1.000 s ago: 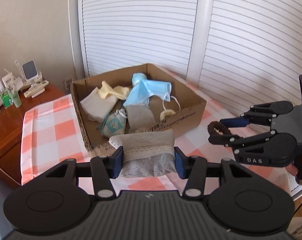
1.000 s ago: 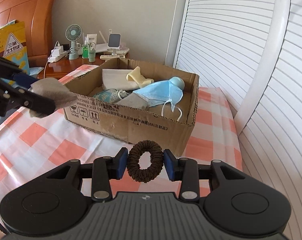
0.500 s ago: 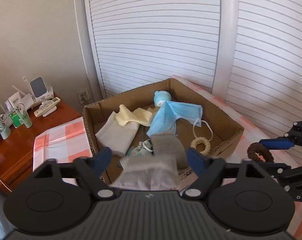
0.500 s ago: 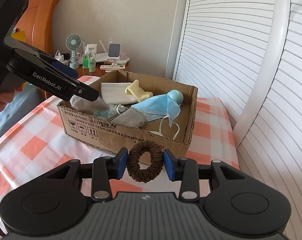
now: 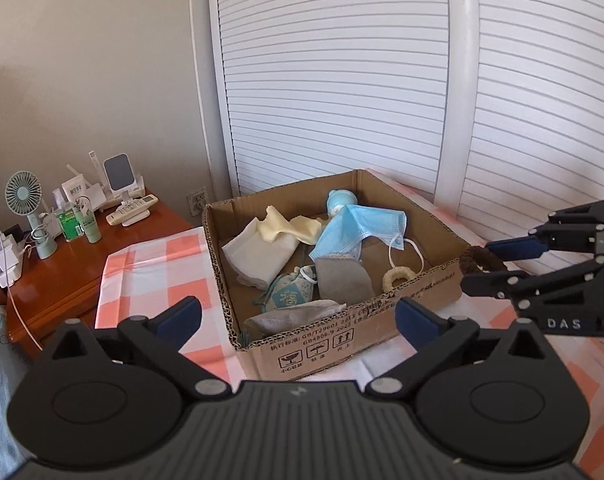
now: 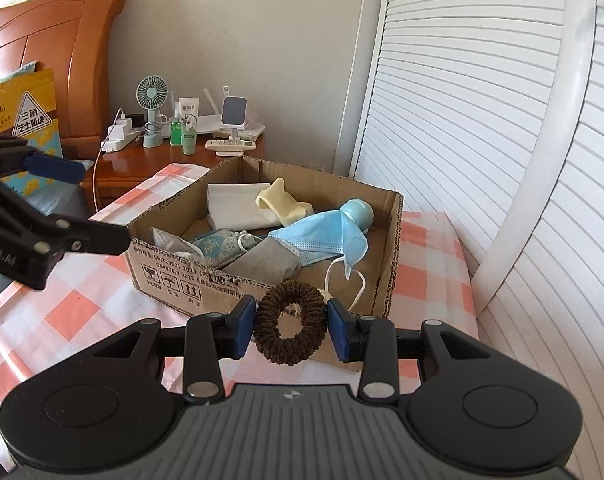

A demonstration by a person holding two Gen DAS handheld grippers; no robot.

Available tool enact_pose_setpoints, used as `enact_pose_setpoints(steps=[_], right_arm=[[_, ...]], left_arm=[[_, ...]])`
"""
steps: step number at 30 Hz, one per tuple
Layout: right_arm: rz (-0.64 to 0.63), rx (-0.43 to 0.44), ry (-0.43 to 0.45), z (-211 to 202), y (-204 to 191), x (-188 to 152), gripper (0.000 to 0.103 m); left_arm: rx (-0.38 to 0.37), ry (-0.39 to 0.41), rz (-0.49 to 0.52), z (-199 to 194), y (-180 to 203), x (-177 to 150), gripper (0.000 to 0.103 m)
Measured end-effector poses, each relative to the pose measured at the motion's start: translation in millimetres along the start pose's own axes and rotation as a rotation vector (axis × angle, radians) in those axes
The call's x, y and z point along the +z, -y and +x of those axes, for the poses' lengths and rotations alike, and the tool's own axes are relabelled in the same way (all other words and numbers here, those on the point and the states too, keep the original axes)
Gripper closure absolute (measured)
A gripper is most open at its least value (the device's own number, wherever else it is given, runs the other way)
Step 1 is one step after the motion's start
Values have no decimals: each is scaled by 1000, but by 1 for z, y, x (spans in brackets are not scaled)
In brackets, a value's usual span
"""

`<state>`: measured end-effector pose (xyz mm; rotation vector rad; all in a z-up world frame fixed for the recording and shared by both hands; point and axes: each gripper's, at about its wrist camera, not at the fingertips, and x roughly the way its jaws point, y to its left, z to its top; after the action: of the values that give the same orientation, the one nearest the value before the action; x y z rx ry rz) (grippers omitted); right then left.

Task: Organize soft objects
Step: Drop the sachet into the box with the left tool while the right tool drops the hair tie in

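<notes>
A cardboard box (image 5: 418, 300) (image 6: 173, 276) stands on the checked tablecloth. In it lie a blue face mask (image 5: 358, 228) (image 6: 326, 236), a white cloth (image 5: 257, 252), a yellow cloth (image 5: 281, 228), grey cloths (image 5: 342, 280), a patterned pouch (image 5: 289, 292), a cream ring (image 5: 398, 278) and a grey lace cloth (image 5: 293, 312) (image 6: 169, 242) at the near corner. My left gripper (image 5: 297, 318) is open and empty in front of the box. My right gripper (image 6: 291, 322) is shut on a brown scrunchie (image 6: 289, 322) (image 5: 478, 262) beside the box's right corner.
A wooden nightstand (image 5: 81, 248) at the left carries a small fan (image 5: 23, 196), bottles, a remote and a charger. White louvred doors (image 5: 342, 80) rise behind the table. A wooden headboard (image 6: 41, 40) and a yellow bag (image 6: 21, 112) show in the right wrist view.
My left gripper carried the grey lace cloth over the box, opened and let it drop into the near corner, then drew back. My right gripper moved closer to the box with the scrunchie.
</notes>
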<state>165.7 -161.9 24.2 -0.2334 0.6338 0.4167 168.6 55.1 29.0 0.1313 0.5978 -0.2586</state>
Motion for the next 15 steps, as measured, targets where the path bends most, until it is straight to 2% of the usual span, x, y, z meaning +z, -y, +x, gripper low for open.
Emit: enact_pose_setpoints(steps=[3, 8, 15], right_arm=[[18, 8, 1, 7, 4, 12, 59], [47, -10, -13, 28, 12, 35, 59], [119, -21, -62, 68, 21, 49, 59]], left_arm=[[11, 29, -13, -13, 3, -7, 1], [0, 30, -15, -17, 7, -14, 1], [61, 40, 0, -20, 9, -22, 1]])
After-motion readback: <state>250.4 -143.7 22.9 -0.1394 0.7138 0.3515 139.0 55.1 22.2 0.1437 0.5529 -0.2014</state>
